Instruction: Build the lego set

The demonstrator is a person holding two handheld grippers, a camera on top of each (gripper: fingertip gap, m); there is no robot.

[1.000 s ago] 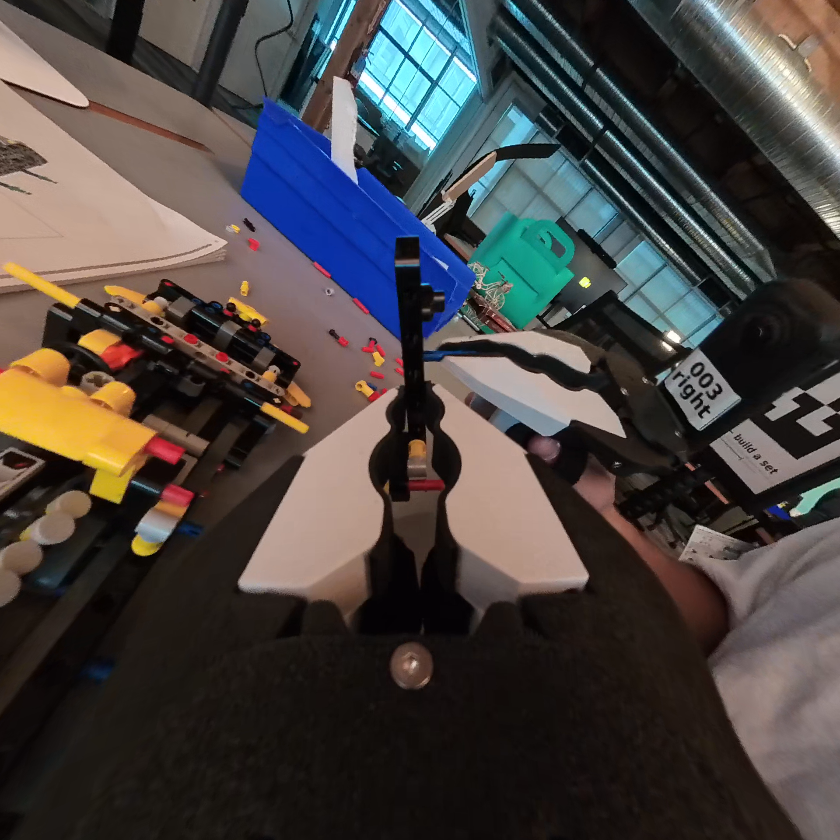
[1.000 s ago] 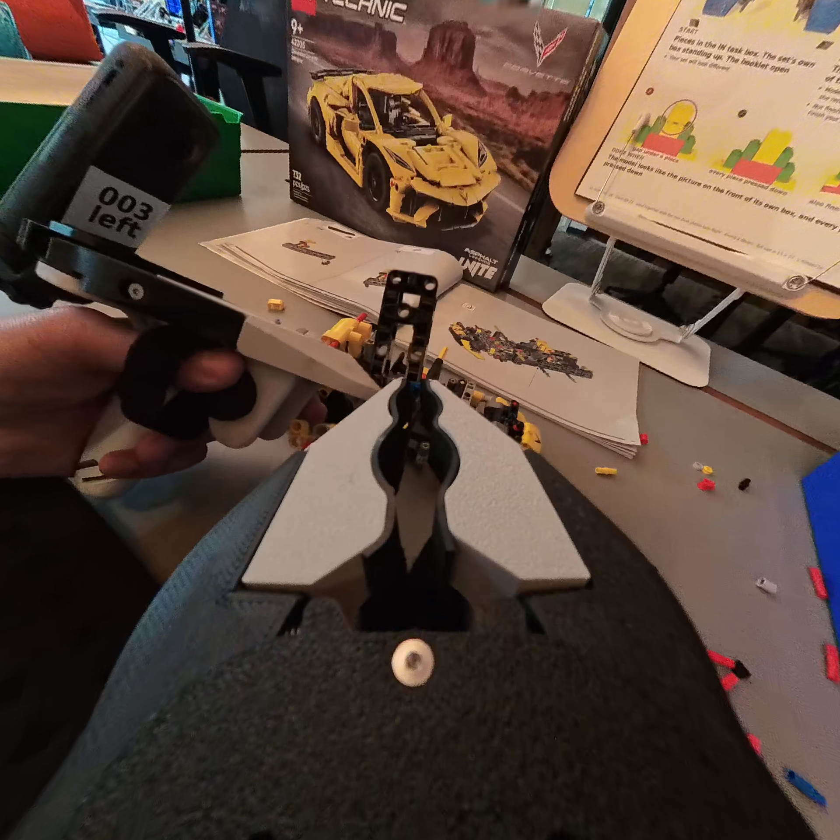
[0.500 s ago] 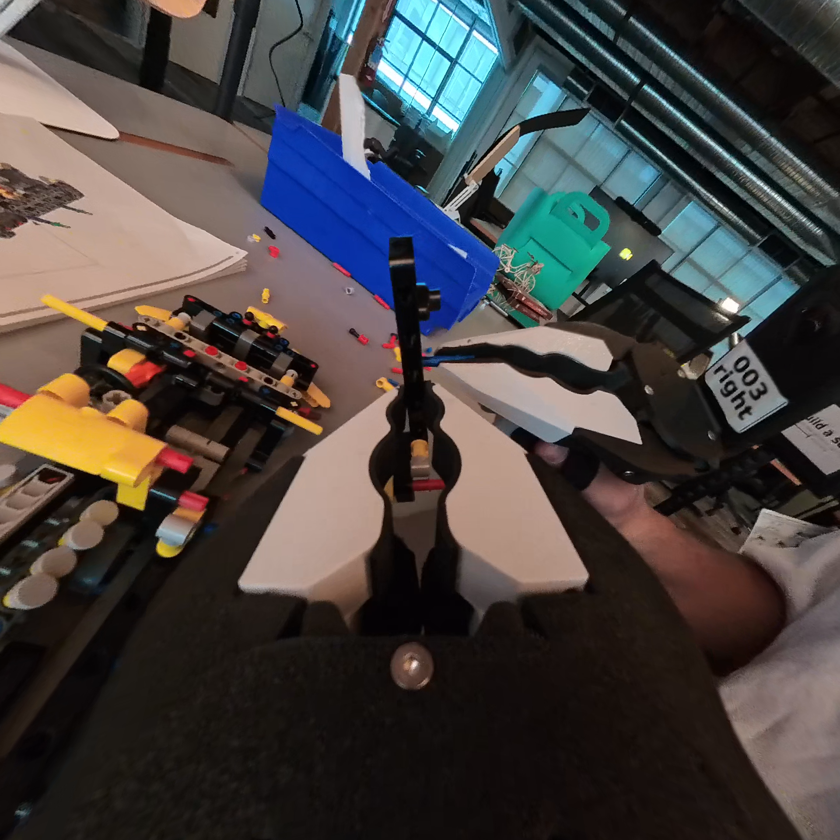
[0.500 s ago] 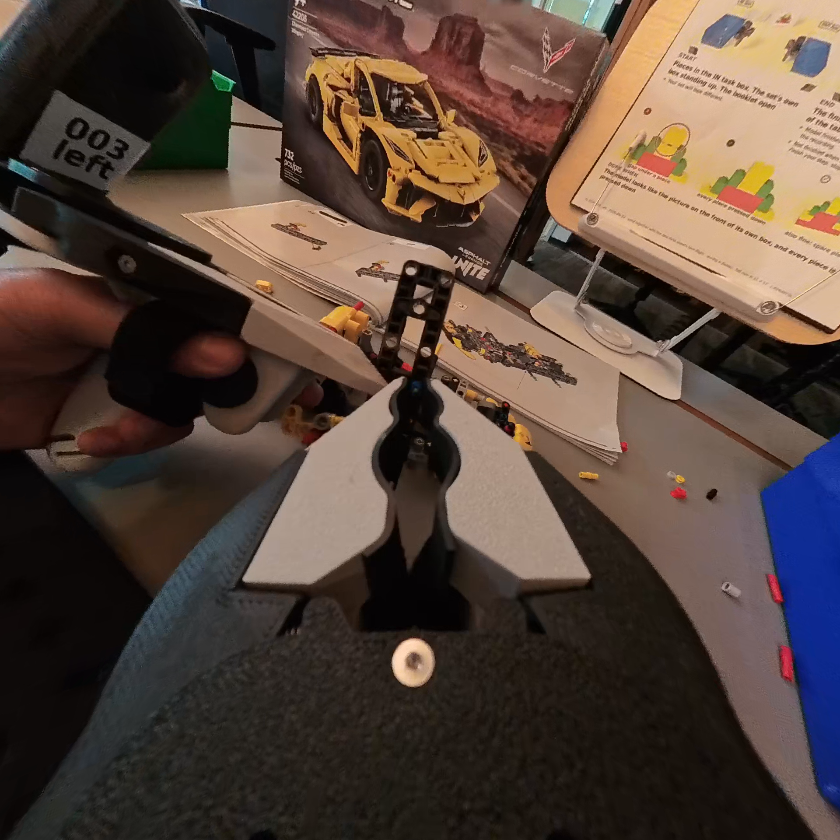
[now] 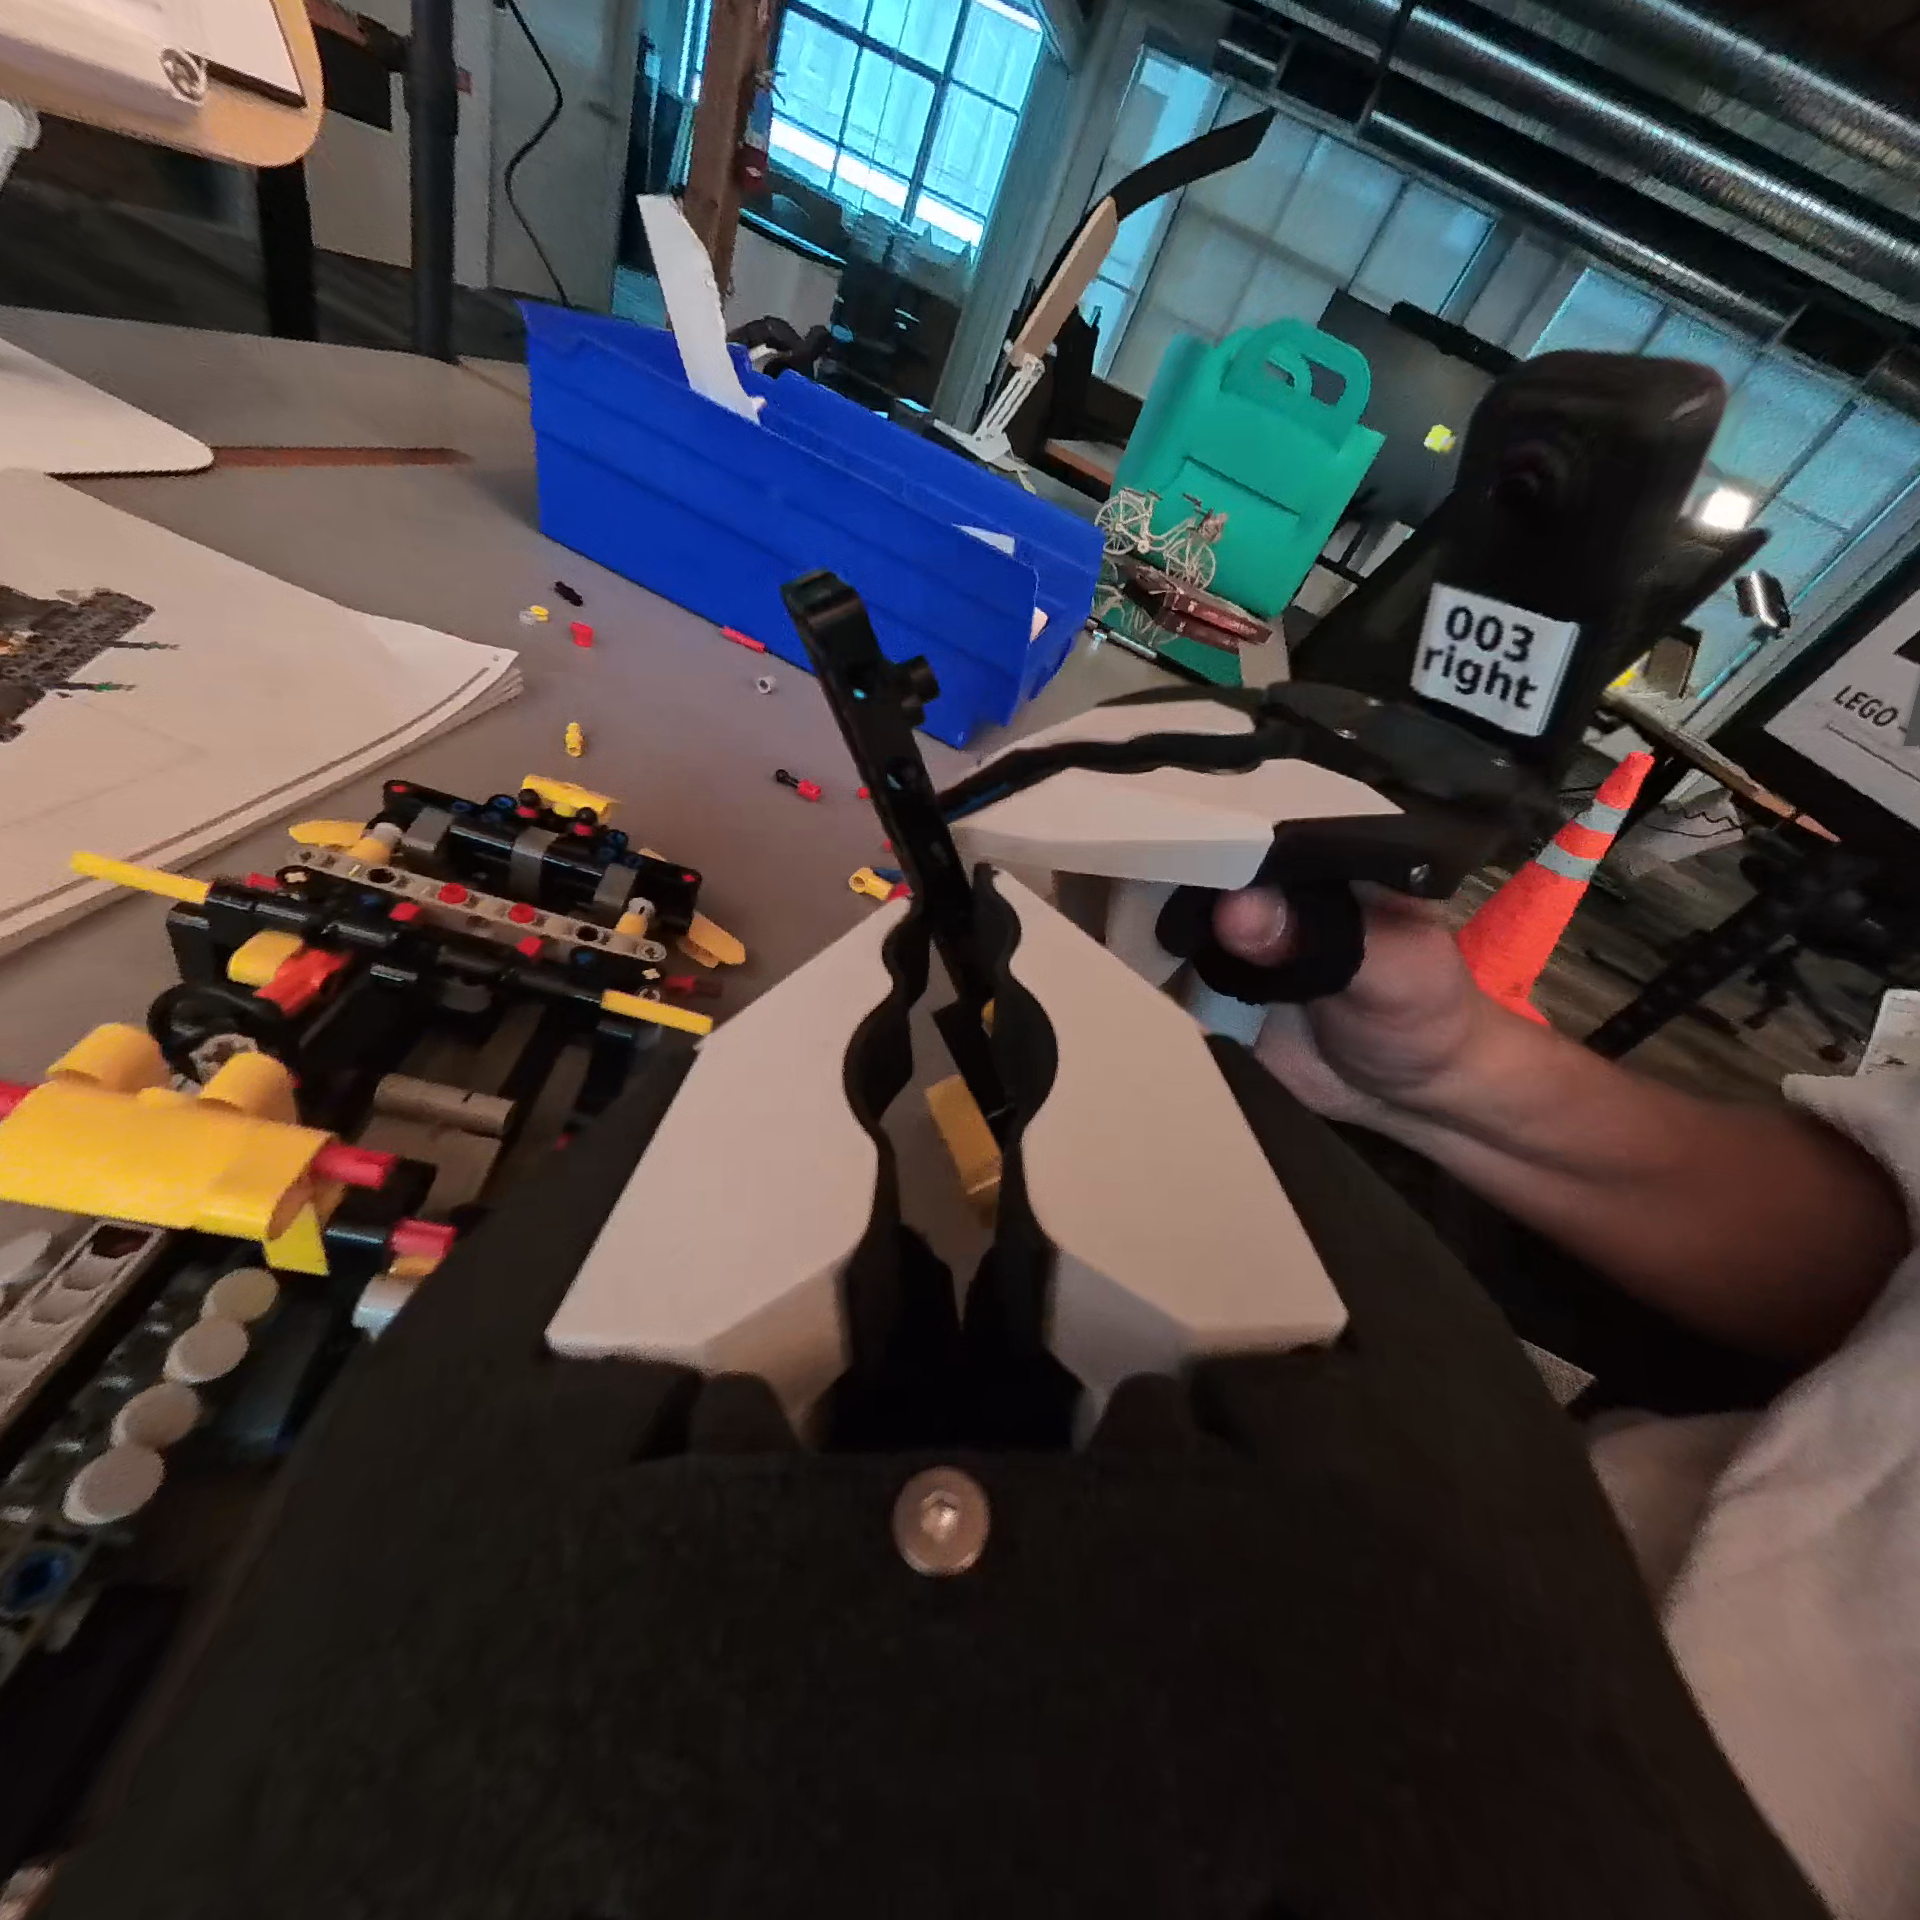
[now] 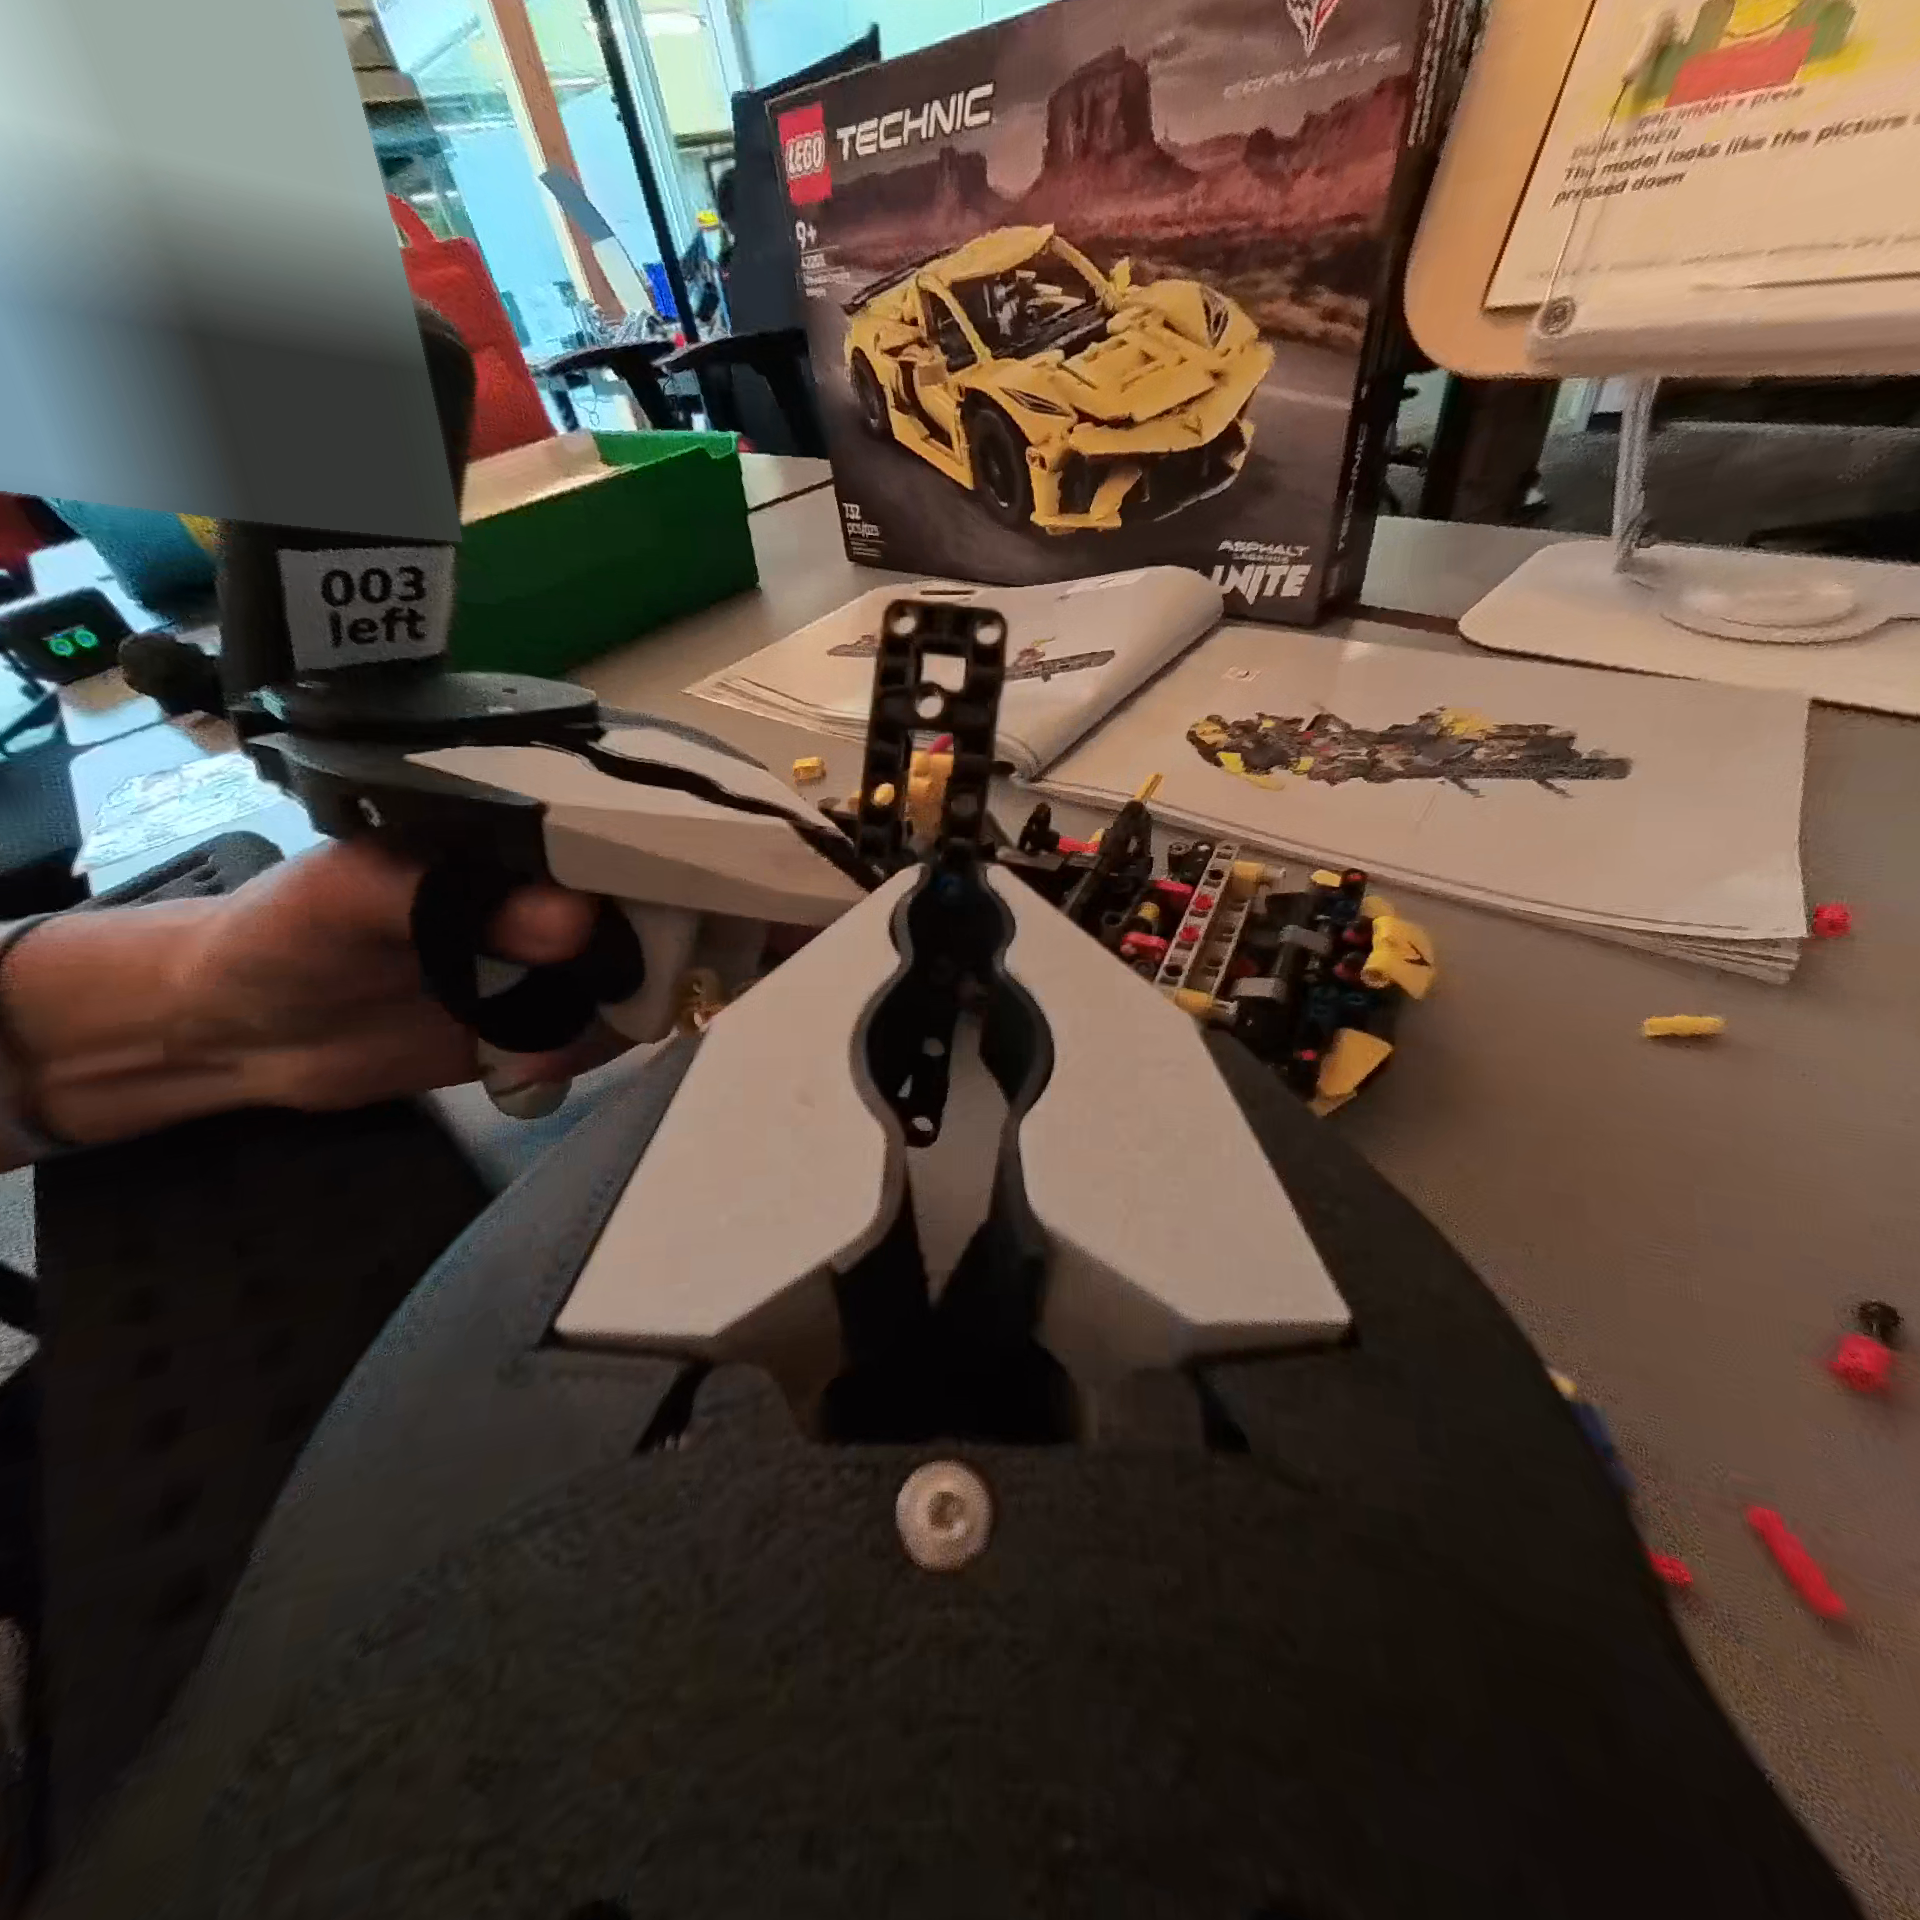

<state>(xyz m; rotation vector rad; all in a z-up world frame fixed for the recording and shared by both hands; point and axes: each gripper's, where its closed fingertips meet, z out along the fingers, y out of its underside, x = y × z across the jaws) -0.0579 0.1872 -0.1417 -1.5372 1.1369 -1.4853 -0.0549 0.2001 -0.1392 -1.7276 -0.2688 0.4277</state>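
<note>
Left wrist view: left gripper pressed together on a black perforated plastic Technic frame, seen edge-on, long axis rising from the fingertips toward 11 o'clock, top end leaning away from the right gripper. Small yellow plastic piece lodged between the pads at the frame's lower end; whether attached to the frame, cannot tell. Right gripper entering from 3 o'clock, tips touching or just beside the frame's mid-length, closed or nearly so.

Right wrist view: same frame face-on, standing upright toward 12 o'clock directly ahead of the right gripper's tips, open rectangular head at the top. Right gripper drawn nearly together; a black holed link piece lying in the hollow between the pads, apparently pinched, contact not plainly shown. Left gripper reaching in from 9 o'clock, holding the frame's lower part.

Judgement: both tools meeting at the frame's lower half, nearly at right angles; next move likely turning on lining the carried link against a hole in the frame, across its long axis.

Partly built yellow, black and red car chassis resting on the grey table at 9 o'clock in the left view, well apart from the lifted frame. Open instruction booklet beyond at 1 o'clock in the right view.
</note>
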